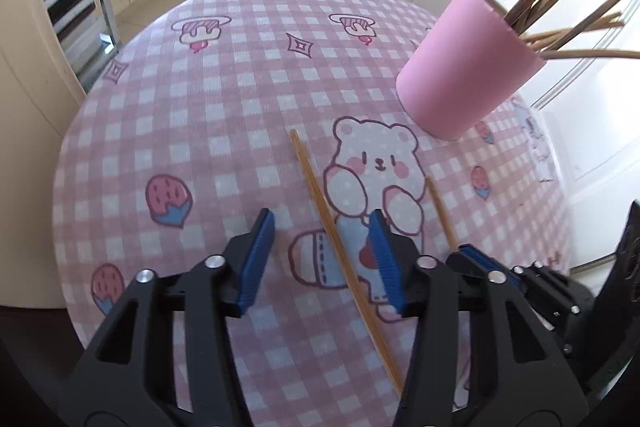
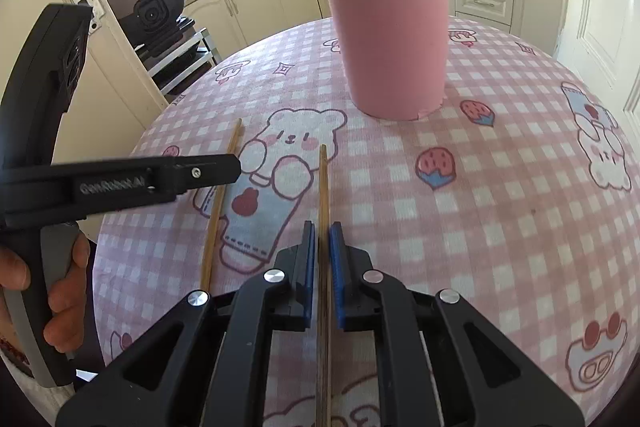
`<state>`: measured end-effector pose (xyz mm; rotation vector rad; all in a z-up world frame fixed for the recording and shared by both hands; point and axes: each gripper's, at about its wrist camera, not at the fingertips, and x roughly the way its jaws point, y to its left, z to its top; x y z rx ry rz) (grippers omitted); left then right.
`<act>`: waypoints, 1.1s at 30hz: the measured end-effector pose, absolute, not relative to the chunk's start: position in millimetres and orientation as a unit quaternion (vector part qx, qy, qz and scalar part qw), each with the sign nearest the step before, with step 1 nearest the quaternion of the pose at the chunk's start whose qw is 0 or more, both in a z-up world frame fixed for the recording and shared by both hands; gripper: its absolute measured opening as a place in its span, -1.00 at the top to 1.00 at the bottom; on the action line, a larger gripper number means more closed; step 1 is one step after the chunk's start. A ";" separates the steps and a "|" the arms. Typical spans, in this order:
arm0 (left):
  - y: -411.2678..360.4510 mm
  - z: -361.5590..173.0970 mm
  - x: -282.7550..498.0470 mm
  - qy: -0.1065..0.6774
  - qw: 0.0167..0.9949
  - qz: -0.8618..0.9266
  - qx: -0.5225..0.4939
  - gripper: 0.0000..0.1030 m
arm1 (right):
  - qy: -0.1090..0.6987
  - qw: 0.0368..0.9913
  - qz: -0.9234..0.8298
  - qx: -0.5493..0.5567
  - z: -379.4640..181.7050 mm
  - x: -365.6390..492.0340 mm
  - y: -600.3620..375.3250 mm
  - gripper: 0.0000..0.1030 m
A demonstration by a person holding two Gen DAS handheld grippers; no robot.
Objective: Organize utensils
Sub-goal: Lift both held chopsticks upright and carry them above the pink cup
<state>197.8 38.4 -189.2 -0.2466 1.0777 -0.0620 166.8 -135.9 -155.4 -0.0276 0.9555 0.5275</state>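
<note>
1. Here we begin with the table [image 2: 500, 187], round under a pink checked cloth, with kitchen cabinets behind it.
2. On it the pink cup [image 2: 390, 39] stands upright toward the far side, already holding a fan of chopsticks that lean out over its rim.
3. Our left claw [image 1: 322, 259] hangs over the near part of the cloth with its jaws apart and nothing pinched; we see bare cloth on both sides of the stick beneath it.
4. Our right claw [image 2: 322, 275] has its pads drawn in tight on the right stick [image 2: 323, 227], so we judge that stick grasped.
5. The left stick [image 1: 340, 251] lies flat on the cloth, running slantwise between the left jaws, nearer the right-hand pad, touching neither as far as we can tell.
6. The right stick runs straight away from its claw, its far tip toward the cup.
7. We judge the coming move turns on this: the left stick's long axis lies along the left claw's reach, not across it, so the jaws already straddle it and need only close; the left hand is plainly the nearer one. The cup sits ahead and to the right of that claw.
</note>
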 end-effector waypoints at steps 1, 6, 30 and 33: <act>36.3 -189.4 200.7 0.513 0.851 -0.024 -0.109 0.19 | 0.458 0.853 0.251 -0.021 -155.0 170.8 -132.1 0.84; 28.4 -190.1 212.7 0.510 0.857 0.004 -0.072 0.56 | 0.475 0.841 0.251 -0.060 -154.2 189.0 -113.6 0.79; 54.9 -99.3 147.1 0.373 0.917 -0.077 -0.120 0.89 | 0.304 0.913 0.274 -0.004 -40.4 136.9 -125.2 0.92; 51.0 -80.6 136.8 0.345 0.928 -0.086 -0.110 0.89 | 0.262 0.926 0.272 0.005 -16.9 125.9 -132.5 0.92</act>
